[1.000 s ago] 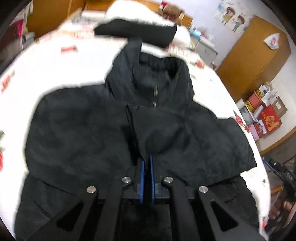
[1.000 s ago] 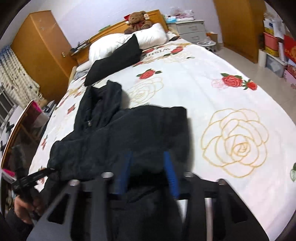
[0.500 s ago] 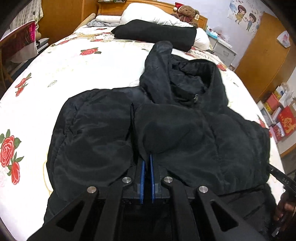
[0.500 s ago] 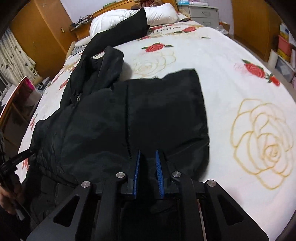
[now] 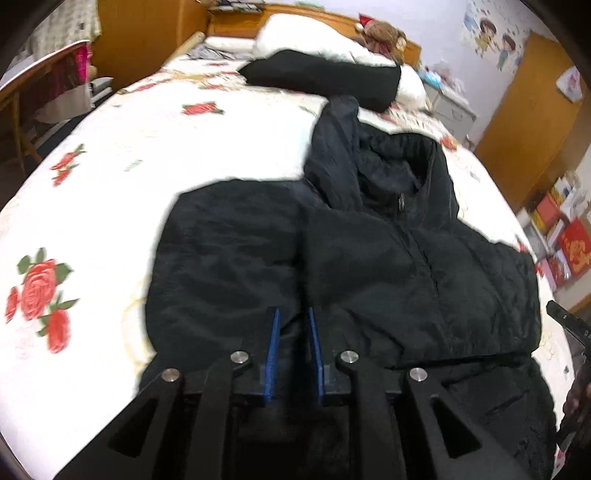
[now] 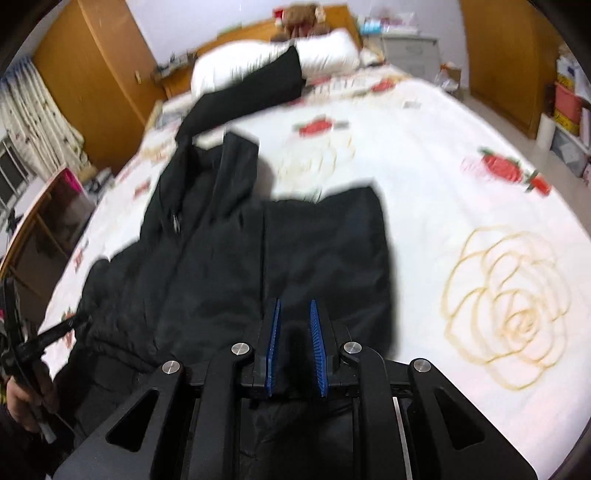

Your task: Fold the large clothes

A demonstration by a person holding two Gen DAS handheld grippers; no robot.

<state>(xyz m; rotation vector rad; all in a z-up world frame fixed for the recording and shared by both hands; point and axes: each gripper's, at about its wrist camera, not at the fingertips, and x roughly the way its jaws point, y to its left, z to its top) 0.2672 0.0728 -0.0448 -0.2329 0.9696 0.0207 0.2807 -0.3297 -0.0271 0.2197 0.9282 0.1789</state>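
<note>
Left gripper (image 5: 293, 325), its blue pads (image 5: 274, 343) a narrow gap apart and its jaws opening, hangs low over a black hooded jacket (image 5: 369, 266) spread on a bed (image 5: 166, 147) covered in a white rose-print quilt; dark fabric lies under the gap, but whether any sits between the pads cannot be told. Right gripper (image 6: 295, 317) hovers over the same jacket from the other side, pads parted by a small gap with black cloth seen through it, and whether they pinch a fold is likewise unclear. Both sleeves lie folded in over the chest, and the hood (image 5: 384, 162) points toward the headboard. Beyond it, a second black garment (image 6: 251, 96) rests across a white pillow (image 6: 325, 51), with a teddy bear (image 6: 299, 16) against the headboard. At the left edge of the right wrist view, a hand (image 6: 22, 402) grips the handle of the other tool. Wooden wardrobes (image 6: 92, 70) flank the bed.
</note>
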